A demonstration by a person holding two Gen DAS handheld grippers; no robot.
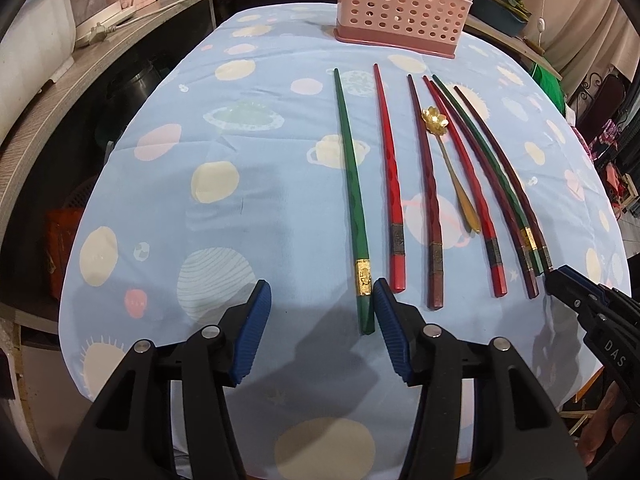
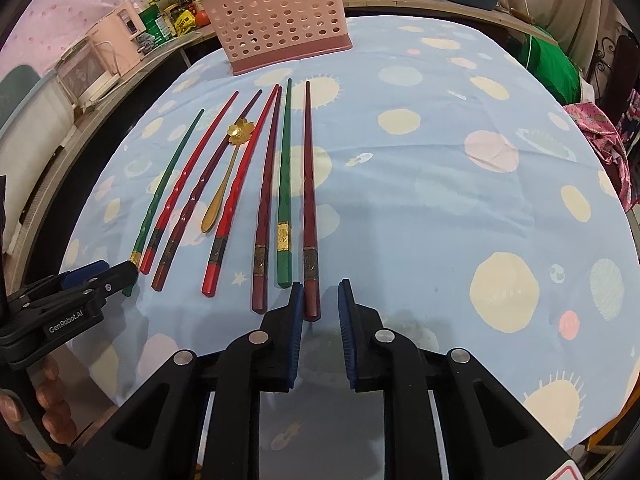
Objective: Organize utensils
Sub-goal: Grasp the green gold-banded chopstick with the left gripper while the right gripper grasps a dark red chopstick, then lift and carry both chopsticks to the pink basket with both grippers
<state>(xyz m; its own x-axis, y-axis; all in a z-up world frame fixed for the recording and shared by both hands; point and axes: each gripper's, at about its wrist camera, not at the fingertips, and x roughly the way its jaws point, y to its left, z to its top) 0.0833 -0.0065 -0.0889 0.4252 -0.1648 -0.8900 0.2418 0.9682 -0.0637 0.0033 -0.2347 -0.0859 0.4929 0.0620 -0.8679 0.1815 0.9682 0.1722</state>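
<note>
Several chopsticks in green, red and dark red lie side by side on the blue planet-print tablecloth (image 1: 240,128), with a gold flower-headed spoon (image 1: 452,168) (image 2: 224,184) among them. My left gripper (image 1: 320,284) is open at the near end of the leftmost green chopstick (image 1: 352,200), which rests just inside the right pad. My right gripper (image 2: 320,285) stands narrowly open around the near end of the rightmost dark red chopstick (image 2: 309,200). The left pad is at the stick; a gap shows beside the right pad. A pink perforated utensil basket (image 1: 400,4) (image 2: 276,20) stands at the table's far side.
A wooden shelf (image 1: 52,92) curves round the table's left and far sides with a white appliance (image 2: 88,72), jars and a cable. A green bag (image 2: 552,64) and a pink cloth (image 2: 596,132) sit at the right edge. The cloth's right half (image 2: 460,200) is bare.
</note>
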